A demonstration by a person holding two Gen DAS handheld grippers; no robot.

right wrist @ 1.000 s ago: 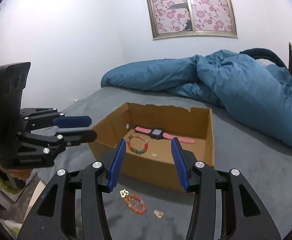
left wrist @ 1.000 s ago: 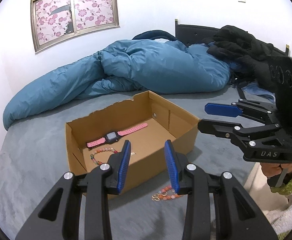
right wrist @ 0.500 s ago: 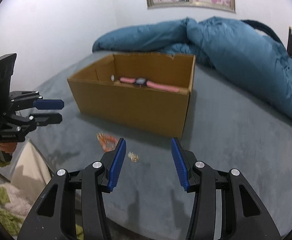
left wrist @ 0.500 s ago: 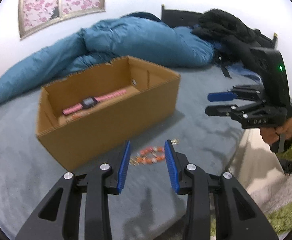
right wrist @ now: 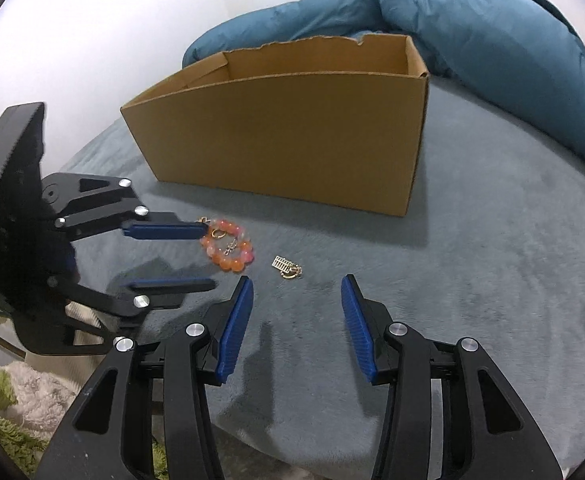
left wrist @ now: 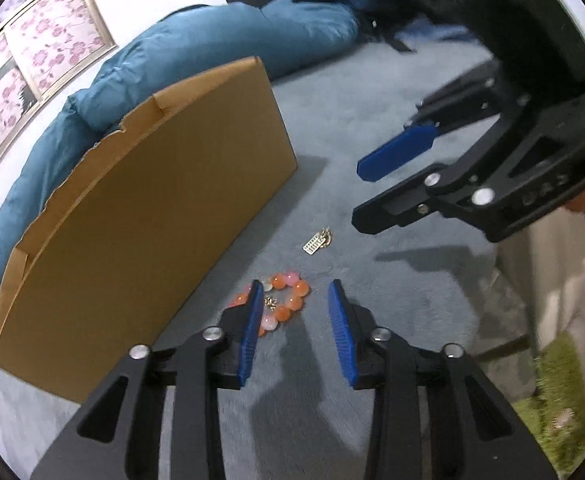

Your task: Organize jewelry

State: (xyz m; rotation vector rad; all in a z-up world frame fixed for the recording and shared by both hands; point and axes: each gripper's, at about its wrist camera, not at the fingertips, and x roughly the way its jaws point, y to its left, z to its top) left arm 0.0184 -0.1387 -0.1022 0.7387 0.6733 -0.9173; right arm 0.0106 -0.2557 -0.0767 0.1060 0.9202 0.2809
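so, step: left gripper was lowered at the bead bracelet, jaws just narrowing but empty, one finger at its rim.
advice: straddle one side of the bracelet before pinching.
right gripper: spread, empty, near the gold charm.
room: cardboard box wall just behind; bed edge close.

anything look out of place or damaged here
Two pieces lie loose on the grey bedcover outside the cardboard box: an orange bead bracelet and a small gold charm. The box's top edge is raggedly torn along the back.
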